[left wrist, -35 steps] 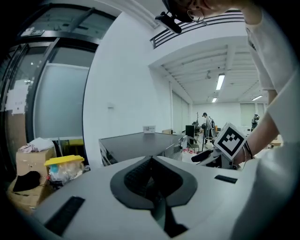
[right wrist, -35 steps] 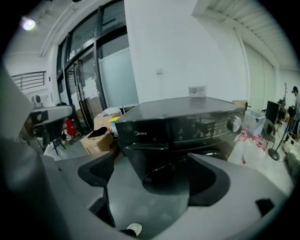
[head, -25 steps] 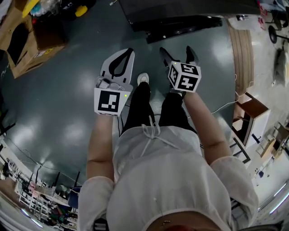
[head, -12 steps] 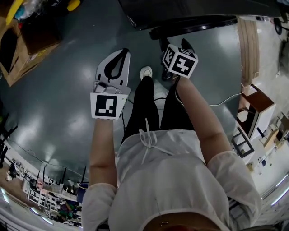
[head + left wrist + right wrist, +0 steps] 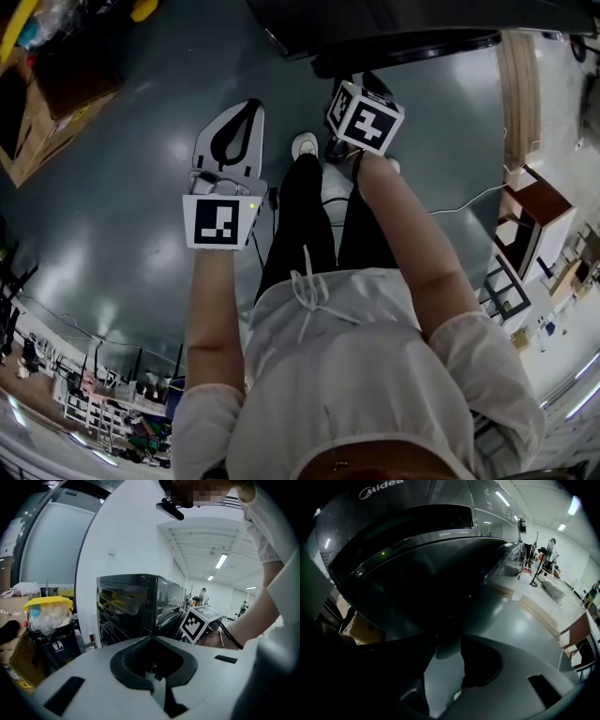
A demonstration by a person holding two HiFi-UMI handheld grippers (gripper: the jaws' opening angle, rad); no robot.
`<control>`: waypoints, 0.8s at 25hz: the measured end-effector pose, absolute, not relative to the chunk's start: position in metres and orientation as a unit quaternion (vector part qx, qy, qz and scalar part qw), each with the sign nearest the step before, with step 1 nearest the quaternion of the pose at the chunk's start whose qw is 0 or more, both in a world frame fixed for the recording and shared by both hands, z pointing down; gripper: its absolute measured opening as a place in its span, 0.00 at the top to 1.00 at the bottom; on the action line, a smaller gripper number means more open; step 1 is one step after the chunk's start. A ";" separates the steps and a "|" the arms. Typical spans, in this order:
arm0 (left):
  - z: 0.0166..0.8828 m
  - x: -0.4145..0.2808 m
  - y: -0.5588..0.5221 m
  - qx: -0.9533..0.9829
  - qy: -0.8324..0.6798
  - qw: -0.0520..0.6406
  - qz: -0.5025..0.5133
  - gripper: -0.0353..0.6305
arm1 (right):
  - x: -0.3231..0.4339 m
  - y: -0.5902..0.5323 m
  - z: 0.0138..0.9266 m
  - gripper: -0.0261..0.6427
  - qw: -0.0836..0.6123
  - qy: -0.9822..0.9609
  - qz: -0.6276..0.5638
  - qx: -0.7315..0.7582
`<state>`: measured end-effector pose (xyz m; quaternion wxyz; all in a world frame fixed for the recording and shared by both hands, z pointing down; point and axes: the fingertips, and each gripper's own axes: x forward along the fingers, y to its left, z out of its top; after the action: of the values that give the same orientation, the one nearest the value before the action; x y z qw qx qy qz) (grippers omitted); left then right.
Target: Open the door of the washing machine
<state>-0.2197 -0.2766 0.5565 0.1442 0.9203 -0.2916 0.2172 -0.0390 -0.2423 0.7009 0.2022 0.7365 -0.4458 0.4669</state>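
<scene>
The washing machine [image 5: 393, 522], dark and glossy, was seen standing on the floor [image 5: 122, 197] straight ahead of the person [image 5: 337, 375]. Its round, bulging door [image 5: 440, 578] filled most of the right gripper view. The right gripper [image 5: 446, 648] was held steeply downward at the door's lower rim. Its jaws had just been closing and stood narrowed but not together, with a pale grey rounded piece of the rim between the tips. Whether the pads pressed on that piece could not be made out. The left gripper [image 5: 248, 105] was held apart from the machine, over bare floor, its jaws pressed together at the tips with nothing between them.

The floor was grey and shiny, with lamp reflections spread across it. Cardboard boxes [image 5: 56, 84] were stacked toward its far left corner, and a pale wooden strip [image 5: 511, 103] lay along its right edge. In the left gripper view a yellow-lidded bin [image 5: 49, 620] was seen beside a black glass-fronted cabinet [image 5: 136, 606], before a white wall [image 5: 131, 541] and under ceiling strip lights [image 5: 222, 560].
</scene>
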 end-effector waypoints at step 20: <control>0.569 -0.206 -0.225 0.922 -0.269 0.140 0.239 0.91 | -0.031 -0.166 0.708 0.79 0.153 -0.400 0.545 0.721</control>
<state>-0.2056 -0.2251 0.5689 0.1400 0.9225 -0.2694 0.2385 -0.0306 -0.1665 0.7079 0.1529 0.7212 -0.3999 0.5446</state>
